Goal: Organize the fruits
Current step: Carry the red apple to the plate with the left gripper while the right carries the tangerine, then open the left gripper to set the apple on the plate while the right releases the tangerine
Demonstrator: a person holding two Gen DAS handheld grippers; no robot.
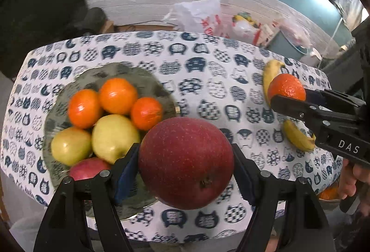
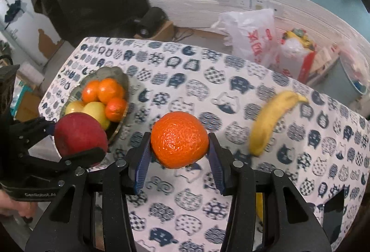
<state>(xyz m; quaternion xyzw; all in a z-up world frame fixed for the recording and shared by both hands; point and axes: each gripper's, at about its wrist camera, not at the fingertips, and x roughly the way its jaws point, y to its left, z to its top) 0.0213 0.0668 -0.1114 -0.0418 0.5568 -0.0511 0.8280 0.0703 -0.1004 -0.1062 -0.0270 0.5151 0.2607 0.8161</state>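
My left gripper (image 1: 186, 161) is shut on a big red apple (image 1: 186, 163) and carries it above the table, just right of the grey fruit plate (image 1: 148, 81). The plate holds three oranges (image 1: 118, 96), two yellow-green apples (image 1: 114, 137) and a red apple (image 1: 89, 168). My right gripper (image 2: 180, 148) is shut on an orange (image 2: 180, 139), lifted over the middle of the cloth. In the left wrist view that orange (image 1: 286, 86) and right gripper (image 1: 289, 99) sit at the right, over a banana (image 1: 269, 76). The left gripper (image 2: 76, 138) with its apple (image 2: 79, 136) shows at the left.
The table wears a white cloth with blue cat prints (image 2: 208, 94). A banana (image 2: 270, 120) lies on it to the right; a second banana (image 1: 297, 136) shows below the right gripper. Plastic bags (image 2: 254, 34) and clutter stand behind the table's far edge. A hand (image 1: 351, 180) grips the right tool.
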